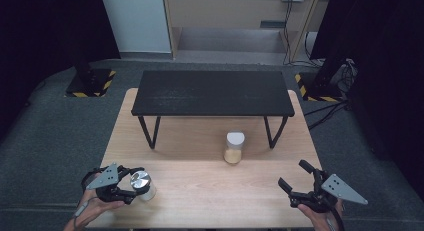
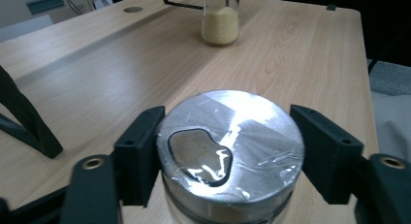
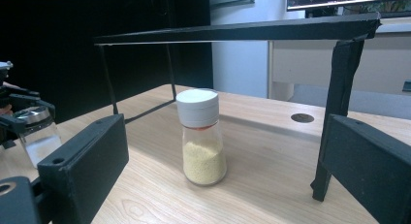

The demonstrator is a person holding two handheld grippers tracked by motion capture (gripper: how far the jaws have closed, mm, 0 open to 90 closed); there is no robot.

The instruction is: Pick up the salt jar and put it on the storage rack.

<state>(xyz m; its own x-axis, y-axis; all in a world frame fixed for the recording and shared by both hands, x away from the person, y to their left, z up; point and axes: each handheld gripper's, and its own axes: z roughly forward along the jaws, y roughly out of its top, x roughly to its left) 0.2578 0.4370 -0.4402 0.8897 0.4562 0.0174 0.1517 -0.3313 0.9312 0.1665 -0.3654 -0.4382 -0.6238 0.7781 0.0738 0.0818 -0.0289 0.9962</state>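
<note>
- Wooden table (image 1: 200, 191): near half mostly bare between my two grippers; black shelf (image 1: 212, 93) on thin legs spans the far half.
- Left gripper (image 1: 136, 183) sits near the front-left edge. Its jaws flank the silver-lidded jar (image 1: 142, 185). In the left gripper view, the jaws sit on either side of the lid (image 2: 231, 141); I cannot tell whether they actually grip it.
- That jar stands upright, long axis vertical, lid up.
- White-capped jar (image 1: 234, 147) of yellow grains stands upright just in front of the shelf, right of centre, well apart from both grippers.
- Right gripper (image 1: 295, 180) near the front-right corner, jaws spread, nothing between them, pointed toward the grain jar.
</note>
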